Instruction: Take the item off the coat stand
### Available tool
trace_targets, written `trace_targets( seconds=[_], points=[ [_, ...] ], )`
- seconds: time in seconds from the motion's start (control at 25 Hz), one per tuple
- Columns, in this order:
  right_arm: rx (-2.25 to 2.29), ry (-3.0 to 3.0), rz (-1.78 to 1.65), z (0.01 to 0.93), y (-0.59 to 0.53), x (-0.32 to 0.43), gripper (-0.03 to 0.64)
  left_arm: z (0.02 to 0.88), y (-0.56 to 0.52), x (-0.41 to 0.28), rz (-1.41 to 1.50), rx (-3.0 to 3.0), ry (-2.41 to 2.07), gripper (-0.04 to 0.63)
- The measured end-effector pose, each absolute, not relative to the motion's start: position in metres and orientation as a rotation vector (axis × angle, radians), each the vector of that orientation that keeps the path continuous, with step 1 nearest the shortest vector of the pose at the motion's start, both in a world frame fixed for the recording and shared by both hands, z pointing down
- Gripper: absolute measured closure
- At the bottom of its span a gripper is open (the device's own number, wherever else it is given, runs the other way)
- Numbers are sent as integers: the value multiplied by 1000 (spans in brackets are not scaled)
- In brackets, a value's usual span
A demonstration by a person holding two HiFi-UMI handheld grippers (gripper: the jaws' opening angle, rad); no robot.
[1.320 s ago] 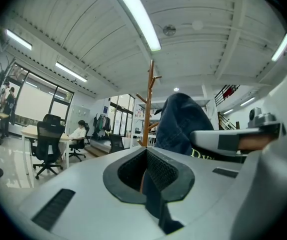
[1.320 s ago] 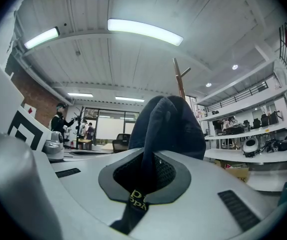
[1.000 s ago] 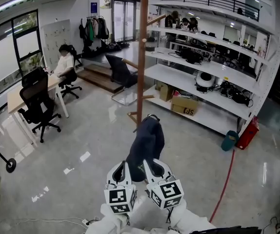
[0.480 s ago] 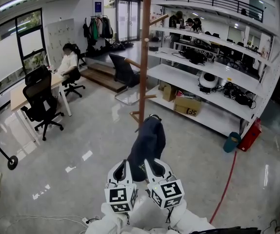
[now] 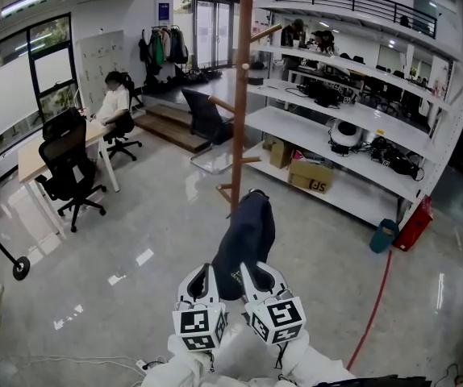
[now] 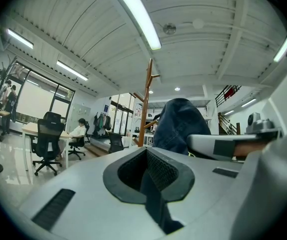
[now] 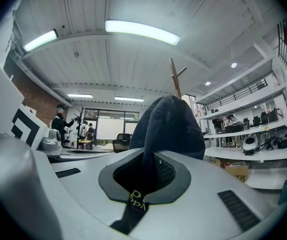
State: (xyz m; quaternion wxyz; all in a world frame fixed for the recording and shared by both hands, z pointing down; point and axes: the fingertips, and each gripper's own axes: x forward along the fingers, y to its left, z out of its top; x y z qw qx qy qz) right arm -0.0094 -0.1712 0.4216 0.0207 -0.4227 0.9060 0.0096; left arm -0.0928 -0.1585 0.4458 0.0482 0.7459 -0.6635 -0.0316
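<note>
A dark blue garment (image 5: 245, 236) stretches from both grippers toward the wooden coat stand (image 5: 240, 95). Its top end, with a small loop, lies close to the stand's low pegs; whether it still hangs on one I cannot tell. My left gripper (image 5: 206, 283) and right gripper (image 5: 250, 280) sit side by side at the garment's near edge. In the right gripper view the cloth (image 7: 166, 126) bulges up from the shut jaws, with a yellow-lettered label pinched in the seam. In the left gripper view a dark strip of cloth (image 6: 153, 194) runs through the closed jaws.
White shelving (image 5: 352, 95) with boxes and gear stands right of the stand. A desk (image 5: 42, 156) with black office chairs and a seated person (image 5: 112, 103) is at the left. A red object (image 5: 410, 220) and a red cable (image 5: 371, 305) lie on the glossy floor at the right.
Both grippers and the garment keep the same place and grip. The room has only drifted slightly in the head view.
</note>
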Motion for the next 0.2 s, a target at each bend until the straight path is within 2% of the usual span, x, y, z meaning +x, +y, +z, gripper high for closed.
trace_targets(
  seconds=[0.2],
  points=[
    [-1302, 2816, 29, 420, -171, -14, 603, 444, -159, -97, -99, 2269, -2028, 606]
  ],
)
